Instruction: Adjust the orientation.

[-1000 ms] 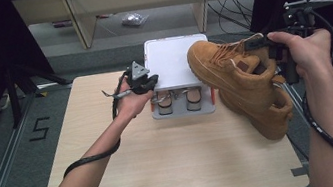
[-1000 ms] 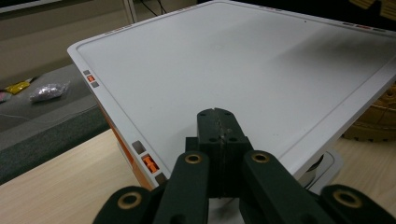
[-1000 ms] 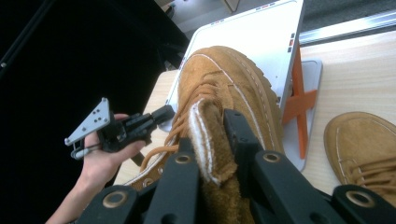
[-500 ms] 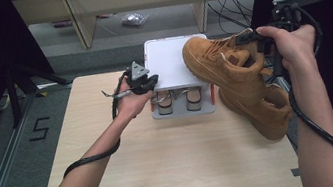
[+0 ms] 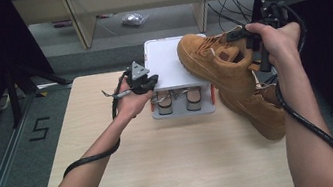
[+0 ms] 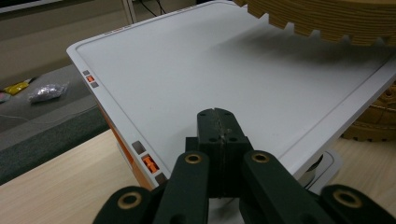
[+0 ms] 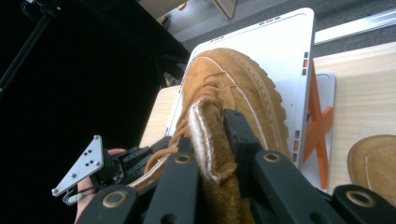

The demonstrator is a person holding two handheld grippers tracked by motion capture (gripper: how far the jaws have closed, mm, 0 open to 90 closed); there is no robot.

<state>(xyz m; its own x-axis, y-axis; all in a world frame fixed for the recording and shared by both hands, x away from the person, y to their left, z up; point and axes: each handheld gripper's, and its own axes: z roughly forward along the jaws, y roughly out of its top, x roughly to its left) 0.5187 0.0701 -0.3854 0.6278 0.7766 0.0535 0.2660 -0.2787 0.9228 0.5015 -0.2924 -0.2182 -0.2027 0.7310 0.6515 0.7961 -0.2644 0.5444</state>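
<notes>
One tan boot (image 5: 213, 63) pinched at its tongue by right claw (image 7: 212, 140), above white platform (image 5: 166, 63)

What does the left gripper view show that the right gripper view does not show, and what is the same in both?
Left gripper view: the left claw, shut with nothing between its jaws, low over the near edge of the white platform; the toothed sole of the lifted boot from below; a crumpled wrapper on the floor.

Right gripper view: the right claw shut on the boot's tongue; the boot's suede upper and laces; the platform's orange cross brace; the second boot on the table.

Both: the white platform, the lifted boot and the wooden table.
</notes>
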